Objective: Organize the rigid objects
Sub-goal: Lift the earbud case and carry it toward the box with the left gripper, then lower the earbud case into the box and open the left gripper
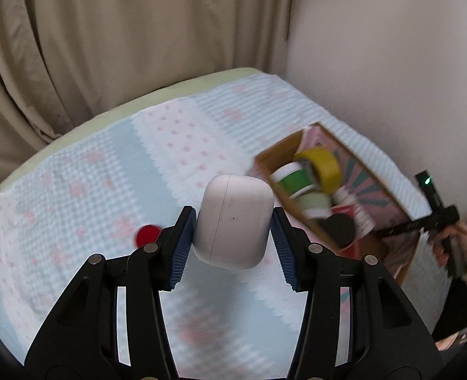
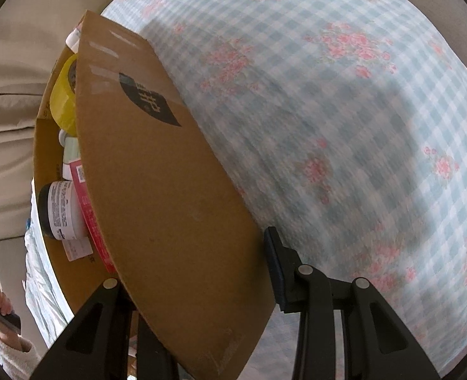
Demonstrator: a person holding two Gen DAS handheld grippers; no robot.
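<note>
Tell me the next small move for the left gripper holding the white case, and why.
Probably carry the white earbud case right, over the cardboard box, then release. The left gripper holds it between both fingers above the blanket, while the box already holds the yellow tape roll and jars. The right gripper appears to steady the box wall.

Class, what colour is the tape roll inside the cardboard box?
Yellow tape roll; clearest in the left wrist view.
</note>
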